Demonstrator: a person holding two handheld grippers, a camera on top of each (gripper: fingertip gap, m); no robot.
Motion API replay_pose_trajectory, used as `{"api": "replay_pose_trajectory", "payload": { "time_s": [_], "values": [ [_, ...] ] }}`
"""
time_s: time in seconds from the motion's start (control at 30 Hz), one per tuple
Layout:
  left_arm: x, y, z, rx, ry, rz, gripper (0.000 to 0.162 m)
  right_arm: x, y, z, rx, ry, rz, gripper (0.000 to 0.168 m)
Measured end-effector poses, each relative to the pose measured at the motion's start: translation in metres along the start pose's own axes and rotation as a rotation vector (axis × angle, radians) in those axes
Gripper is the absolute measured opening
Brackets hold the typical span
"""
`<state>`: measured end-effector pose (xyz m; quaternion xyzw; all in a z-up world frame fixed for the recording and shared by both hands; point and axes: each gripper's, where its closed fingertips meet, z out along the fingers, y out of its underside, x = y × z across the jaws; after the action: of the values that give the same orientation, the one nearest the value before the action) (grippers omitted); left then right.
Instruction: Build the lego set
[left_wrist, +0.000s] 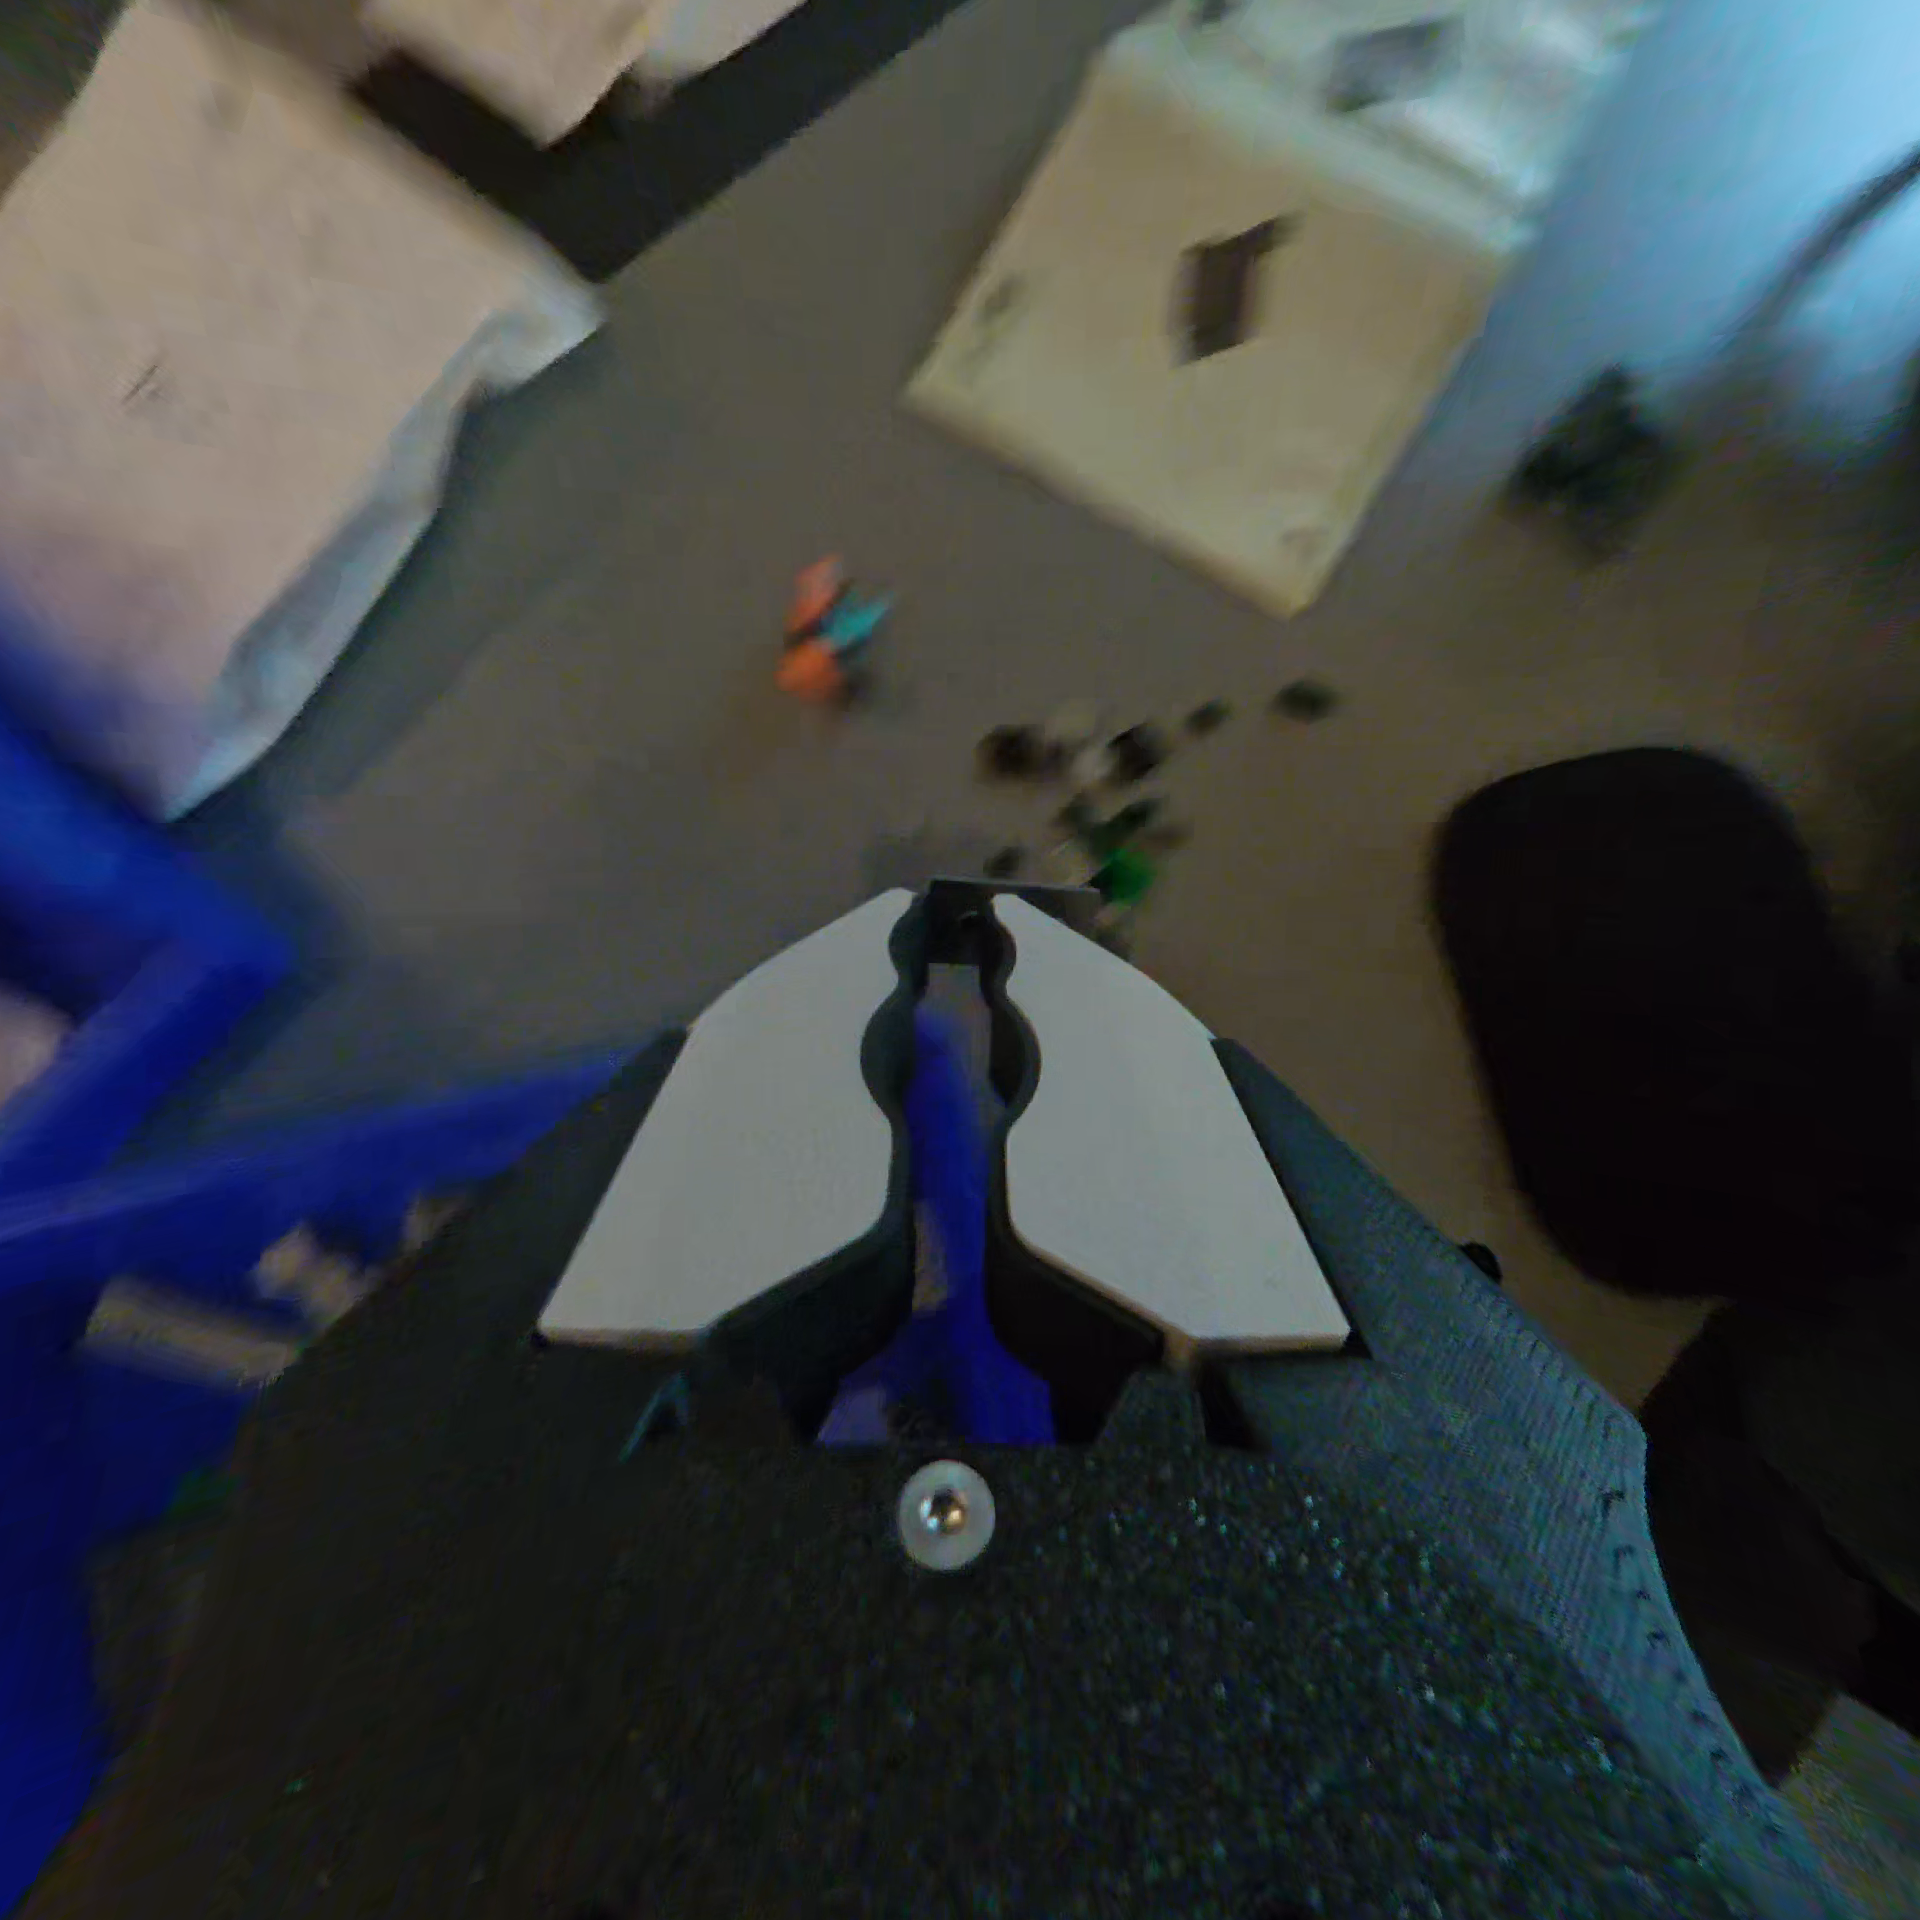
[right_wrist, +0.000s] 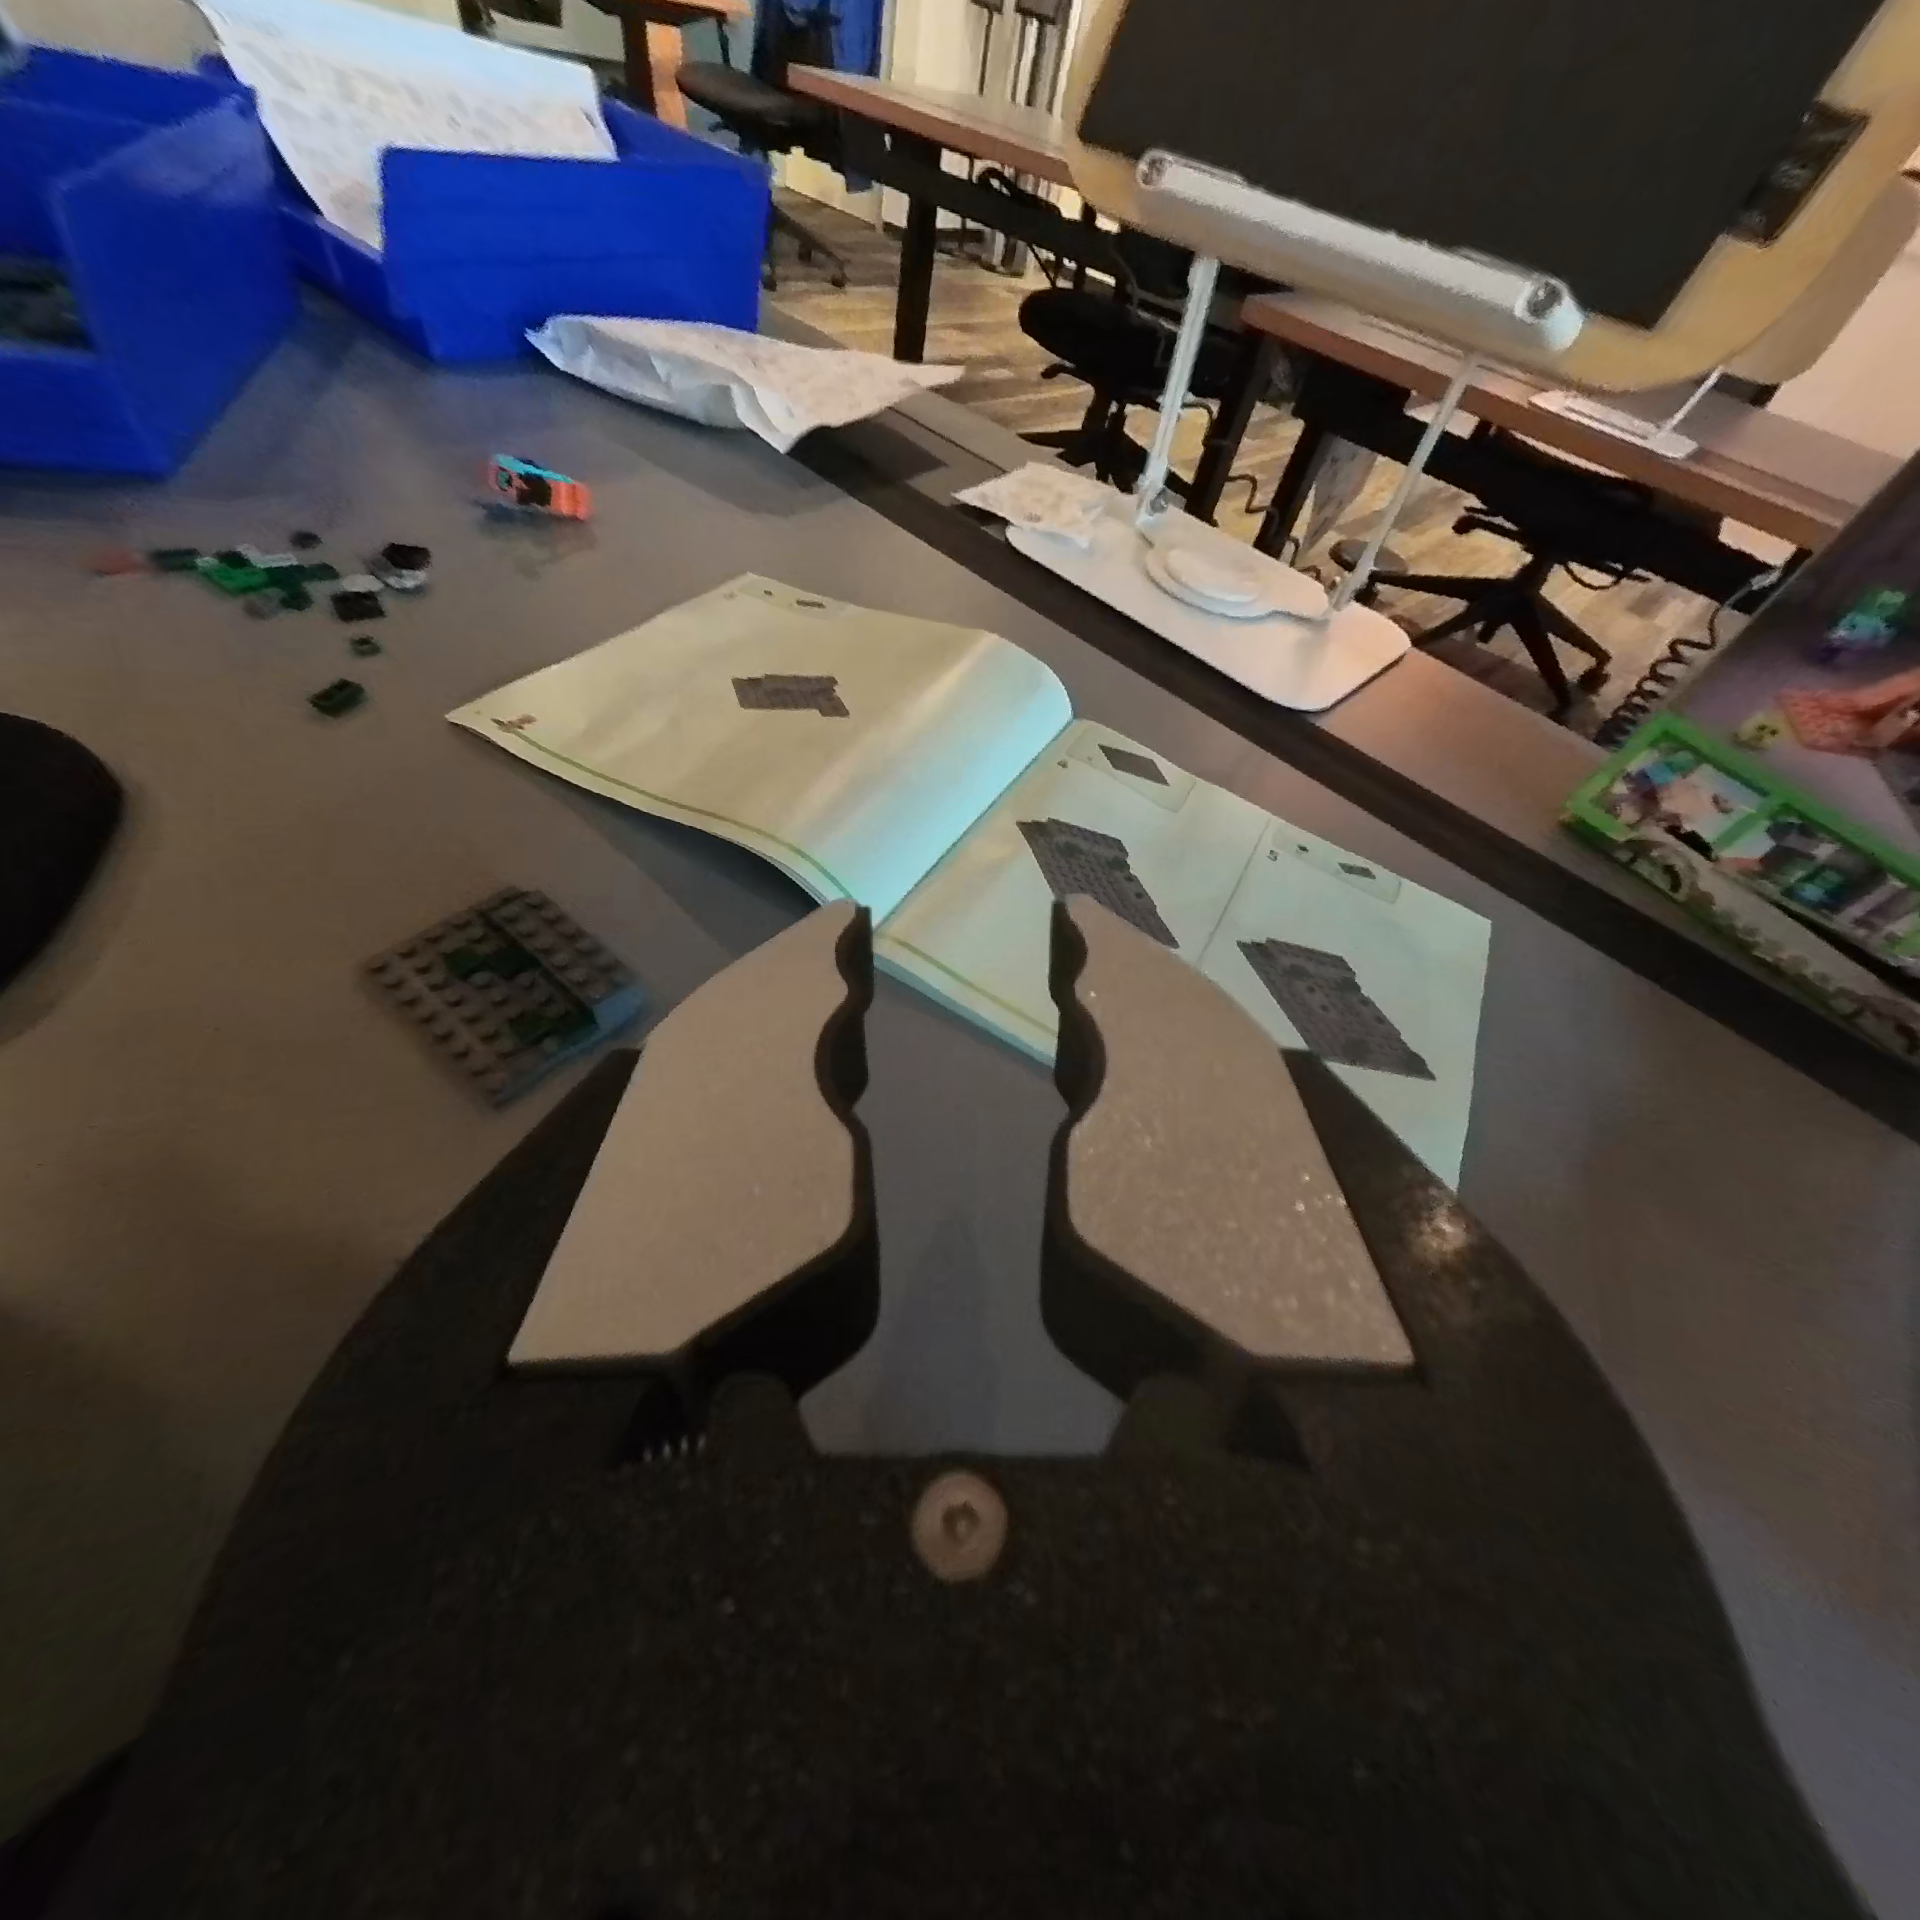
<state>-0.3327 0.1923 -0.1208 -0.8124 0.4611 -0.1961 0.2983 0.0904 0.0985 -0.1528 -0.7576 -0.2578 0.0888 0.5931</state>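
Note:
The left wrist view is blurred by motion. My left gripper (left_wrist: 961, 920) is shut on a small thin dark lego plate (left_wrist: 1029, 886), held above the grey table near the pile of loose dark and green pieces (left_wrist: 1101, 790). My right gripper (right_wrist: 961, 935) is open and empty, low over the table at the near edge of the open instruction booklet (right_wrist: 883, 769). A grey baseplate (right_wrist: 499, 987) with dark and green pieces on it and a blue edge lies just left of the right gripper. The loose pieces also show in the right wrist view (right_wrist: 281, 577).
An orange and teal small build (right_wrist: 535, 488) lies beyond the pile. Blue bins (right_wrist: 561, 229) and a white paper bag (right_wrist: 748, 379) stand at the back. A white stand (right_wrist: 1247, 613) and the lego box (right_wrist: 1766, 862) are on the right. A black rounded object (right_wrist: 42, 831) is at the left. Across from one pair of fingers to the other is roughly 45 cm. The black rounded object (right_wrist: 42, 831) is about 25 cm from both grippers' fingertips. Seen from the left wrist view (left_wrist: 1577, 768) as well.

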Motion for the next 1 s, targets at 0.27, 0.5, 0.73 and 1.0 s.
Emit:
{"api": "replay_pose_trajectory", "payload": {
  "time_s": [0.27, 0.5, 0.73, 1.0],
  "values": [
    [0.124, -0.07, 0.071, 0.035, 0.176, 0.23, 0.009, -0.018, -0.008, -0.016, 0.018, -0.08, -0.061, 0.028],
    [0.215, -0.101, 0.147, 0.054, 0.296, 0.291, 0.009, -0.025, 0.001, -0.021, 0.011, -0.126, -0.056, 0.015],
    [0.268, -0.113, 0.217, 0.063, 0.311, 0.246, 0.01, -0.029, 0.016, -0.02, -0.013, -0.183, -0.082, 0.0],
    [0.291, -0.121, 0.274, -0.052, 0.317, 0.263, 0.01, -0.035, 0.032, -0.016, -0.058, -0.267, -0.094, 0.009]
  ]
}}
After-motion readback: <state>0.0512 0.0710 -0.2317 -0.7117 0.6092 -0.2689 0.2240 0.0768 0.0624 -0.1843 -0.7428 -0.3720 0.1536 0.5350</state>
